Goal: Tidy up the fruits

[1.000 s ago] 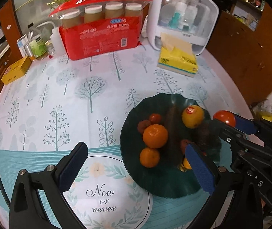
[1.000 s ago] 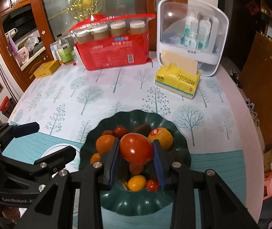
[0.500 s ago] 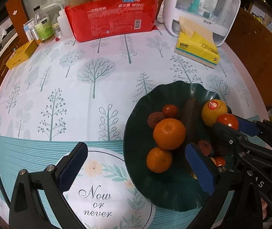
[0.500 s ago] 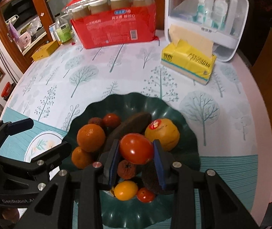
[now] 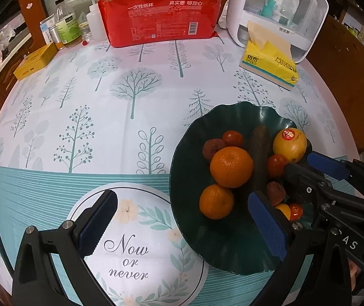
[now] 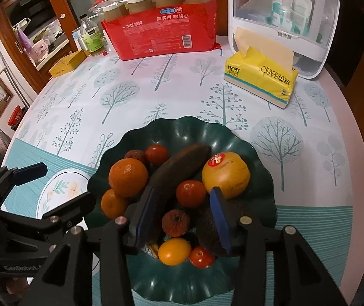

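Note:
A dark green scalloped plate (image 6: 261,191) (image 5: 197,127) holds several fruits: two oranges (image 6: 127,177), a yellow stickered fruit (image 6: 225,170), a dark long fruit (image 6: 182,162), small red and brown fruits. A red tomato (image 6: 190,193) (image 5: 276,165) lies in the plate between my right gripper's (image 6: 183,213) blue pads, which stand open around it with gaps on both sides. My left gripper (image 5: 182,227) is open and empty, low over the near table, its right finger over the plate's near edge.
At the back stand a red pack of paper cups (image 5: 160,16), a white storage box (image 5: 281,10), a yellow tissue pack (image 5: 270,66), bottles (image 5: 67,26) and a yellow box (image 5: 35,61). A round "Now or never" mat (image 5: 141,250) lies left of the plate.
My right gripper came down over the plate and opened, leaving the red tomato among the fruits. Both grippers moved closer to the table.

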Motion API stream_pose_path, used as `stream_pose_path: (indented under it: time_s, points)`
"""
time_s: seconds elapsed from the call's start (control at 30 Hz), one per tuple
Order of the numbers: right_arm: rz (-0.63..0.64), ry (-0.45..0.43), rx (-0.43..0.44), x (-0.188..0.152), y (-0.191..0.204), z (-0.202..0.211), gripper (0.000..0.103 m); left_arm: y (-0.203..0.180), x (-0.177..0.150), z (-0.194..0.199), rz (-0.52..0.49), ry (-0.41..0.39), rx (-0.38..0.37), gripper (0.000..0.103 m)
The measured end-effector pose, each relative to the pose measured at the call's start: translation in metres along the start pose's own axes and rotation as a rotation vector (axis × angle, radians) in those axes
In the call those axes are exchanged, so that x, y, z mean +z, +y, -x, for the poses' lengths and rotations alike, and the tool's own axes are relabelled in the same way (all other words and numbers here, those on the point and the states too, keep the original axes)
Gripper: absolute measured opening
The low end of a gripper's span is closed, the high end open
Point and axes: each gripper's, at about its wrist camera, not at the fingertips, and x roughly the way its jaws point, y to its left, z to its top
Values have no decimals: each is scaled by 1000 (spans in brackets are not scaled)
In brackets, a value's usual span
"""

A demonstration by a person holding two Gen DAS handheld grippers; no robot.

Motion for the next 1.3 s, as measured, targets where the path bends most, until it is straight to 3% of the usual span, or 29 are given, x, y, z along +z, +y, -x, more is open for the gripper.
stream_pose_path:
  time_s: [0.8,1.3]
  points:
    - [2,-33,-12,-29,23,38,45,10,-39,47,6,-38,-31,102]
    - [-100,-39,-32,-64,54,79,45,24,-71,102,-74,-80,-3,102]
